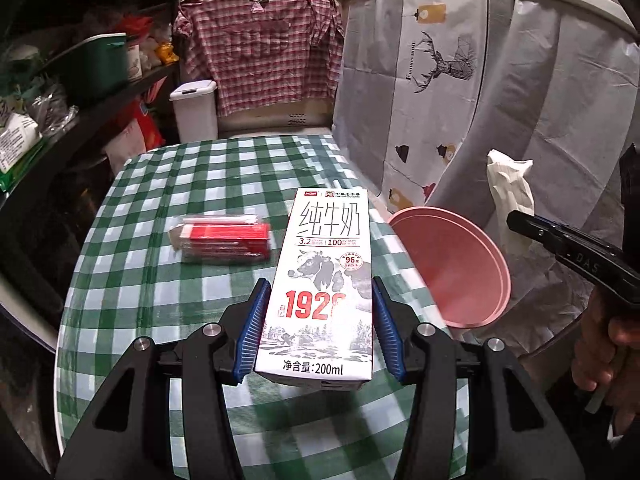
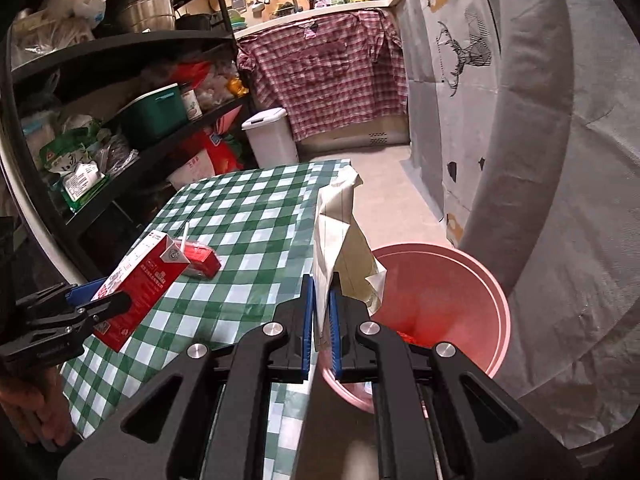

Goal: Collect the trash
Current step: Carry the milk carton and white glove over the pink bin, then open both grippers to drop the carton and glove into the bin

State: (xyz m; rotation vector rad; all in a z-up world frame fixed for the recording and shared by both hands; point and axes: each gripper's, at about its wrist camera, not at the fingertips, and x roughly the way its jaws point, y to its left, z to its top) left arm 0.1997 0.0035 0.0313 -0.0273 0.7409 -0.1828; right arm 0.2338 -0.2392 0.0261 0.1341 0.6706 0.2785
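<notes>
My left gripper (image 1: 318, 292) is shut on a white milk carton (image 1: 326, 280) with red numerals, held above the green checked table (image 1: 192, 184). From the right wrist view the same carton (image 2: 140, 280) shows its red side, with a straw at its top, in the left gripper (image 2: 96, 304). My right gripper (image 2: 322, 292) is shut on a crumpled white tissue (image 2: 344, 236), which stands up over the near rim of the pink bin (image 2: 460, 300). In the left wrist view the tissue (image 1: 510, 192) hangs beyond the pink bin (image 1: 452, 264), pinched by the right gripper (image 1: 520, 220). A red packet (image 1: 224, 240) lies on the table.
A white lidded bin (image 1: 194, 110) stands on the floor past the table. Dark shelves (image 2: 120, 92) full of bags and pots run along the left. A pale printed sheet (image 1: 460, 92) hangs on the right, and a checked shirt (image 1: 264, 52) hangs at the back.
</notes>
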